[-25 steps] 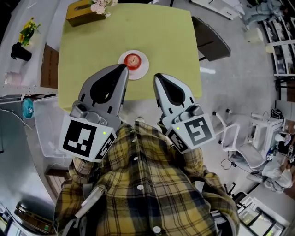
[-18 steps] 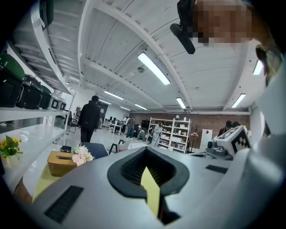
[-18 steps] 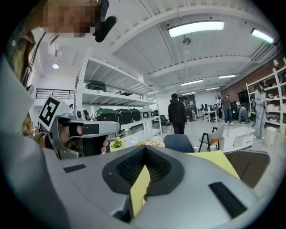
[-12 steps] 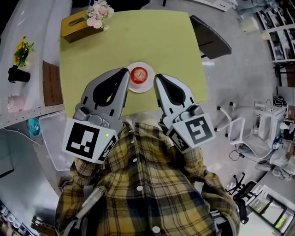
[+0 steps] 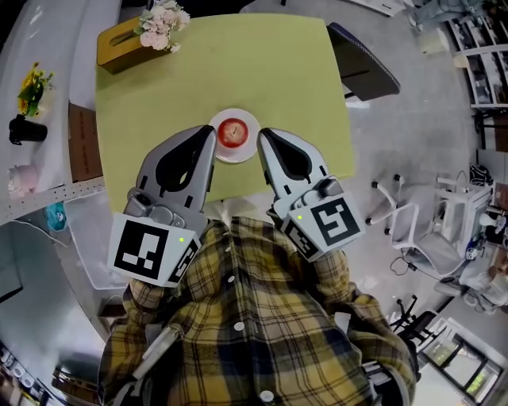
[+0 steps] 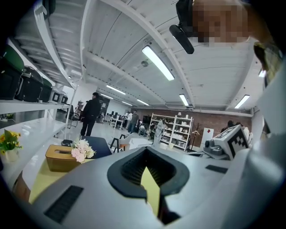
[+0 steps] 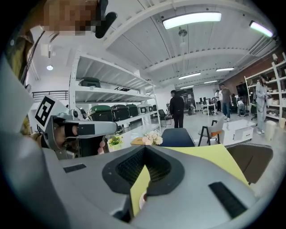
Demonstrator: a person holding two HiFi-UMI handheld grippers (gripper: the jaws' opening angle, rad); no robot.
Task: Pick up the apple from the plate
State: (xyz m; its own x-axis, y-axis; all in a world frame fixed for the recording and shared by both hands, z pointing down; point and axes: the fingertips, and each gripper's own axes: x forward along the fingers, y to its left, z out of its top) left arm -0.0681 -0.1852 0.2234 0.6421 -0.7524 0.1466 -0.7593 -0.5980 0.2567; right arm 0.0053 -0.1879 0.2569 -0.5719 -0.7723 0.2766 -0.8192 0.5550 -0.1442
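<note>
The apple (image 5: pixel 232 132) sits on a white plate (image 5: pixel 236 156) on the yellow-green table (image 5: pixel 262 71), right between the two gripper tips. It lies just to the right of the left gripper (image 5: pixel 210 130) and just to the left of the right gripper (image 5: pixel 262 133). In the head view both tips overlap the plate's rim, one on each side. Whether either touches the plate I cannot tell.

The left gripper has its jaws closed with nothing held. In its own view the left gripper (image 6: pixel 145 150) shows its tips together, and only a thin slit of table shows through the ribbed pads behind them. The right gripper is closed and empty too. In its own view the right gripper (image 7: pixel 144 150) shows a sliver of the plate (image 7: pixel 141 202) below its tips, through the slit.

Each gripper sees the other beside it. The right gripper (image 6: pixel 225 142) shows to the right of the left one's jaws. The left gripper (image 7: pixel 71 129) shows to the left of the right one's jaws.

Beyond the tips, at the table's far corner to the left, stands a tissue box (image 5: pixel 117 41) with flowers (image 5: pixel 161 16) just beside it. A chair (image 5: pixel 365 67) stands to the right, off the table's far edge. Behind the grippers is the person's plaid shirt (image 5: pixel 254 317).
</note>
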